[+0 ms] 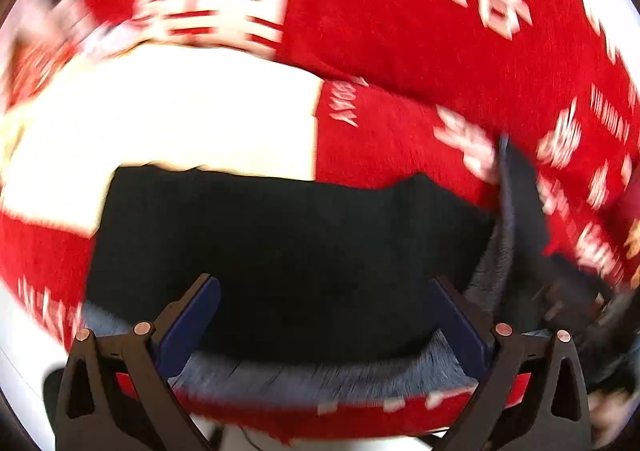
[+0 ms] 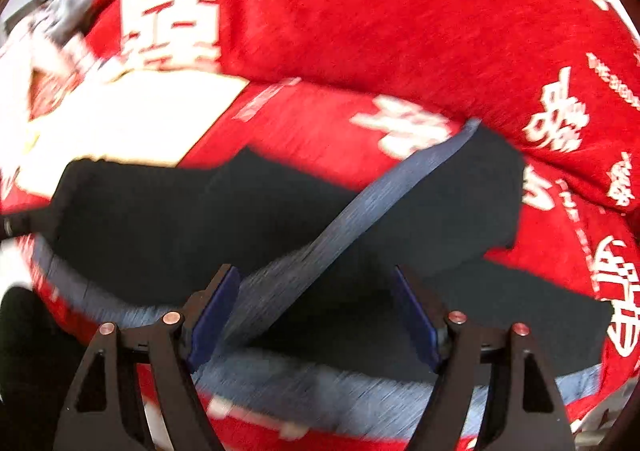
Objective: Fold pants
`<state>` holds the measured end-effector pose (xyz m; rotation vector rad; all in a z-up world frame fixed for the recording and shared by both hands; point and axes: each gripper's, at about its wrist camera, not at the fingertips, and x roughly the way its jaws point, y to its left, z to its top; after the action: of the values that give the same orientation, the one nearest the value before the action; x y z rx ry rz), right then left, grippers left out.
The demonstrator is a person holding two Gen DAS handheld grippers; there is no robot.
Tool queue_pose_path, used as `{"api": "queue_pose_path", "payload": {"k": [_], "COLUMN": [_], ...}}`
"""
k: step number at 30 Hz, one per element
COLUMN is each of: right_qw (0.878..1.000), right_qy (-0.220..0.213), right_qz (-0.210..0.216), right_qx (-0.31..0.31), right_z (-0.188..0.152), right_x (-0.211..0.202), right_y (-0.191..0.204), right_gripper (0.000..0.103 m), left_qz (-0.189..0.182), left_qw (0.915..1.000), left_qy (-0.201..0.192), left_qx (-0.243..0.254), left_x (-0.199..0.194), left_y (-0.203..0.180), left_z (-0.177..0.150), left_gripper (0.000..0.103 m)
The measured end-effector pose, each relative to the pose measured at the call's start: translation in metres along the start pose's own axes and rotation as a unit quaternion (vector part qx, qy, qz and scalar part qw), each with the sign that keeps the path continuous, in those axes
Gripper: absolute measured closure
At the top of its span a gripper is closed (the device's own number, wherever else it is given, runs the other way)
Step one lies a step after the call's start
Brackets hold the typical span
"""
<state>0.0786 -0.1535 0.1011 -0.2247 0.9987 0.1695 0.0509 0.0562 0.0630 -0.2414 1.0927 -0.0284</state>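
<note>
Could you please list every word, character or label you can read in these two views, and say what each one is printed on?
"囍", large white characters, some seen sideways or cut off, on the red blanket.
Small lines of white Latin lettering on the same red blanket: too blurred to read; one upside-down word seems to end in "DAY".
Black pants with grey fleece lining: no label or text visible.
White panel: overexposed, nothing readable.

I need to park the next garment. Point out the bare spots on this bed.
Bare room lies on the red blanket beyond the black pants, toward the raised fold, and on the white patch bordering the pants' far left edge. The near edge is crowded: the pants and their grey lining fill it.
</note>
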Motion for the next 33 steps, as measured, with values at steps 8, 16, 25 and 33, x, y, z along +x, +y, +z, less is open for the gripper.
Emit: {"api": "queue_pose_path", "payload": {"k": [8,16,25,33], "right_qw": [0.984,0.955,0.959,0.935], "right_qy": [0.084,0.232,0.157,-0.012], "right_qz": [-0.088,-0.119,-0.045,-0.107], "right_qx": [0.130,0.140,0.234,0.339], "right_z": [0.076,0.119,0.070,-0.078], "right_x": [0.077,0.198,0.136,-0.029], "right_y": [-0.092,-0.118,-0.186,-0.222], "right_gripper": [0.016,0.015,0.092,0.092], "left_qz": [0.076,0.084,0.069,0.013], "left_qw": [0.9934,0.9914,0.9956,0.9934], "left_qy": [0.078,0.100,0.061,0.079], "left_qx": [0.035,-0.013,0.015,0.082], "left_x": [0.055,0.031,0.006,0.041], "left_y": [0.003,0.050,0.011,-0.073], "left_z": [-0.022,-0.035,-0.021,-0.004], "left_gripper": [0.000,0.000,0.000,0.000]}}
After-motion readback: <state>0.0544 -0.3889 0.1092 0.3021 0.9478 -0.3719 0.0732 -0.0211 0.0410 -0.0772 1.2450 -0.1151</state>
